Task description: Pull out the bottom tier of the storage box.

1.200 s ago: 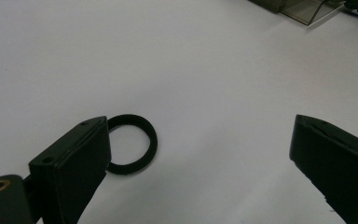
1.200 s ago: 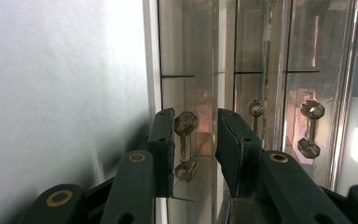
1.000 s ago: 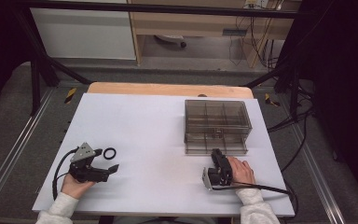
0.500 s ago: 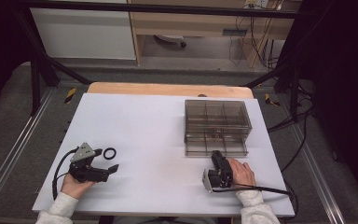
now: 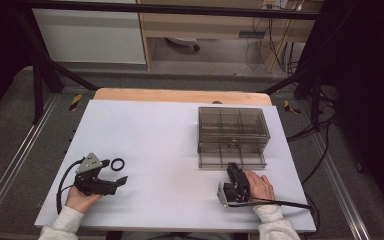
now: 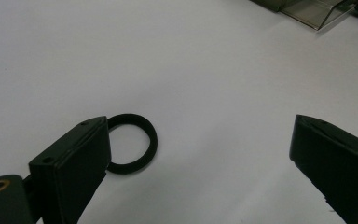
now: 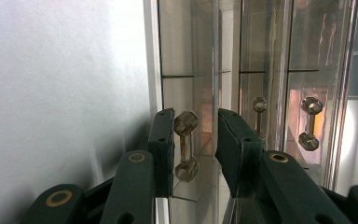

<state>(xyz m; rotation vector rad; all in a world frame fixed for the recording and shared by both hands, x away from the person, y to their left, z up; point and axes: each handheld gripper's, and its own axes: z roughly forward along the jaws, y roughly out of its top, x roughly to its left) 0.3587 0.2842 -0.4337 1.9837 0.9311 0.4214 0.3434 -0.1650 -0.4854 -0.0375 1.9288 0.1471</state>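
the right gripper (image 5: 233,172) lies low on the white table (image 5: 165,135), its tips up against the front of a smoky, see-through drawer box (image 5: 233,131). the box sits on the right half of the table, toward the far edge; it is a brownish-grey clear plastic cabinet with thin dividers inside that split it into small compartments, and the drawer fronts face the person. in the right gripper view the two black jaws stand a narrow gap apart on either side of a small clear handle (image 7: 186,145), a dumbbell-shaped knob with faceted ends mounted on a drawer front. the left pad looks to be touching the knob, while a sliver of space shows on the other side, so i cannot tell for sure whether the handle is actually pinched. a second matching handle (image 7: 310,123) shows on the neighbouring drawer, with a faint reflection between them.

the left gripper (image 5: 116,182) rests on the near left part of the table, held in the person's left hand (image 5: 80,199), well apart from the box. its jaws are spread wide with nothing between them. a black ring (image 6: 131,143) lies flat on the table just beside the outer edge of one jaw, partly hidden behind it in the left gripper view.
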